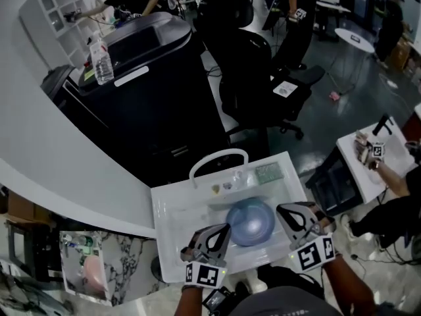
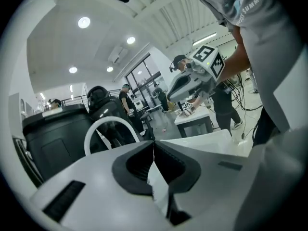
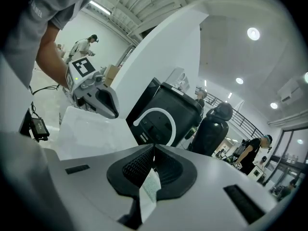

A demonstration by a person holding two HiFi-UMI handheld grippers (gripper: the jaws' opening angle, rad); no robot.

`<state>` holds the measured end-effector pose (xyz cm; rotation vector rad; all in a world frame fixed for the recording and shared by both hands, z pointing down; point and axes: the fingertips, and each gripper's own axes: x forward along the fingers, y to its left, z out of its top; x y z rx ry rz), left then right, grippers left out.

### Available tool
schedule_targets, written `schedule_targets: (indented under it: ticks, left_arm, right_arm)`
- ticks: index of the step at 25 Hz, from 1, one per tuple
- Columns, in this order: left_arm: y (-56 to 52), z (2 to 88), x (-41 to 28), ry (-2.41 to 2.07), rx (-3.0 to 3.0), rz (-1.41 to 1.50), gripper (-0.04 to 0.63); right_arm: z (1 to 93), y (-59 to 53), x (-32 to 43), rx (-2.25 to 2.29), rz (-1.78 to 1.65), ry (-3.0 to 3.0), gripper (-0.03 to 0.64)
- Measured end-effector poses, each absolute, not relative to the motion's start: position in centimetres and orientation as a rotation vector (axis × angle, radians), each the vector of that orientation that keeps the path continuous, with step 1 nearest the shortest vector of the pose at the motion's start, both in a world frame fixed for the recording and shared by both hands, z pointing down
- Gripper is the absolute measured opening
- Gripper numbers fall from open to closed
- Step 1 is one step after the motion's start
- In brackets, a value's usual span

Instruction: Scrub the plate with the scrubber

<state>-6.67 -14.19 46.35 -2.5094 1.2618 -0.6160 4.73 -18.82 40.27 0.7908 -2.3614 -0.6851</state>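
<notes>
From the head view alone the plate could be seen: round, pale blue and glossy, lying in the white basin between the left tongs and the right tongs, both hanging just beside its rim. A greenish speckled scrubber lay at the basin's far edge, apart from both, beside the white arched tap. Behind stood a black bin with a water bottle on it, and a black chair. The left gripper view showed its tongs pressed together, with the tap and the right tongs beyond. The right gripper view showed its tongs likewise together, facing the tap and bin, the left tongs over the basin's wall.
</notes>
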Motion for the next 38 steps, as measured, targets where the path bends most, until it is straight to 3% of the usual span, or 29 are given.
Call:
schedule_targets:
  ticks: [6,10,38]
  left_arm:
    - [-17.4,53.4,-7.5,1.393,-2.588,-0.699,-0.002]
    - [-19.8,57.9,-8.0,1.523,-2.667,-0.723,0.065]
    - [-26.5,82.4,-9.0,1.848,-2.796,-1.365,0.094]
  right_arm:
    - [42.5,-21.1,4.7,0.738,-0.646,-2.362,0.032]
    - [44.3,-22.6,5.0,0.711,-0.611,-2.367,0.032]
    - [54.2,-28.3,8.9,0.656,-0.385,-2.338,0.032]
